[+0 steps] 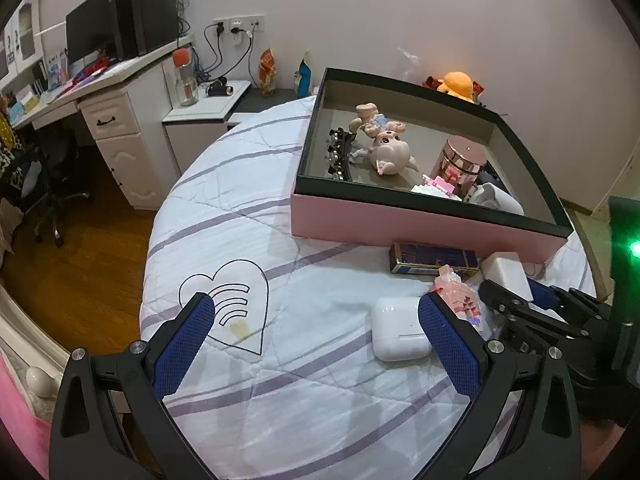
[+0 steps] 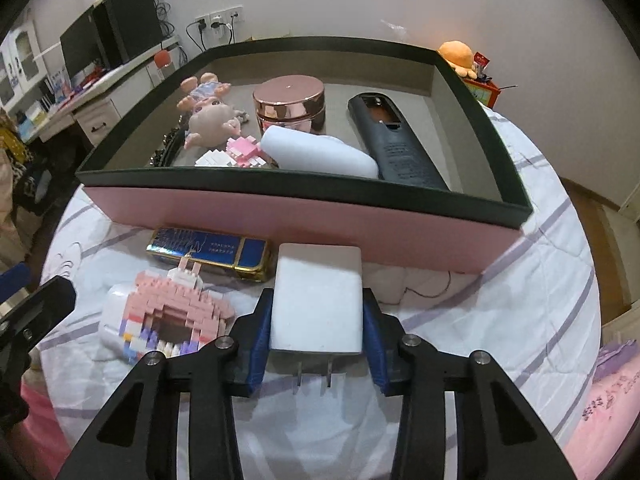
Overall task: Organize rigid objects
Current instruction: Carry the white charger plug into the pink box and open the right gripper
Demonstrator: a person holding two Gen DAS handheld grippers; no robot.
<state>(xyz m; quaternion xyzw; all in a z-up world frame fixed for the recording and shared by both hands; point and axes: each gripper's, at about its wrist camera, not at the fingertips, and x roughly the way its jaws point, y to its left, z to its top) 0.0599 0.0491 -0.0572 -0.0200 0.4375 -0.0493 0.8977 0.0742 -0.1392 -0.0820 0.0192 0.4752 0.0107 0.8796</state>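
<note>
Right wrist: fingers (image 2: pixel 317 344) clamp white charger (image 2: pixel 317 300), prongs visible | left wrist: fingers (image 1: pixel 316 332) spread, empty

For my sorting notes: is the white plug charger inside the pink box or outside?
Outside: the white plug charger lies on the quilt before the pink box, clamped by the right gripper.

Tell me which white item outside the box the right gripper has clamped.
The white plug charger, prongs toward the camera, between the right gripper pads. The white earbud case lies free by the open left gripper.
</note>
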